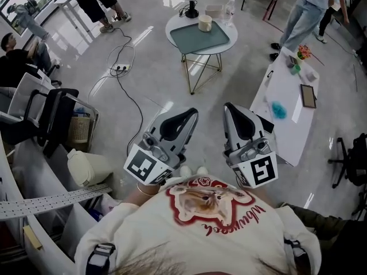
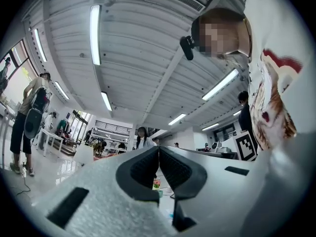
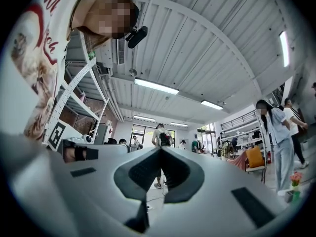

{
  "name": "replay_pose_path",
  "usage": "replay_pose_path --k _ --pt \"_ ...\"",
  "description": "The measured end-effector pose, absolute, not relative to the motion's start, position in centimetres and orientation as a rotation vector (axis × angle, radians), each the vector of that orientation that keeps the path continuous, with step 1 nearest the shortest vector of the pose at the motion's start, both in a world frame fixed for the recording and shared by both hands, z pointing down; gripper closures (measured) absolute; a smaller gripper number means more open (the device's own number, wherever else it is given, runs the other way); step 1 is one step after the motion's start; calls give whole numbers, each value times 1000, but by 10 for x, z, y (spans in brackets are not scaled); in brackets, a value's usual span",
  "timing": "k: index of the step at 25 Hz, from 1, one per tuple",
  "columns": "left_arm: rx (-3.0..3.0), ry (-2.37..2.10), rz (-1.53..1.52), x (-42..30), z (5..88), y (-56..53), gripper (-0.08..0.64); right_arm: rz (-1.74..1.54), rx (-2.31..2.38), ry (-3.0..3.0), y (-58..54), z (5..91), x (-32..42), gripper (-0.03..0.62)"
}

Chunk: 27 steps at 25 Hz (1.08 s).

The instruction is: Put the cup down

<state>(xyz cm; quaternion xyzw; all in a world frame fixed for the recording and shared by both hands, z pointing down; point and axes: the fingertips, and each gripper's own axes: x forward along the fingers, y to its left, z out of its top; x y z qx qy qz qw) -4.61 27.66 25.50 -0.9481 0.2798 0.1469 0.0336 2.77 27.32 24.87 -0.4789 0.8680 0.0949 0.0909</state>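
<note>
The cup sits on a green tray on the round table, well apart from the grippers. The left gripper and right gripper are pinched tight, holding nothing, close to the person's chest. A cable lies on the floor beside the table.

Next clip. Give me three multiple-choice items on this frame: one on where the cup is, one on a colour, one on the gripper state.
1. Where is the cup? A on the long white table; B on the round table; C on the floor.
2. What colour is the tray? A red; B yellow; C teal.
3. How do the left gripper and right gripper stand? A both shut, empty; B both wide apart; C one shut on the cup.

1 B: the head view shows it at the tray's far edge.
2 C: plainly teal there.
3 A: each gripper view shows its jaws together, with nothing between.
</note>
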Motion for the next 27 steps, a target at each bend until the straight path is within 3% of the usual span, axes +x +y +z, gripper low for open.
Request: replay_pose_path --k 27 --pt "-2952 839 489 -43 259 274 543 233 -1422 2594 268 256 29 565"
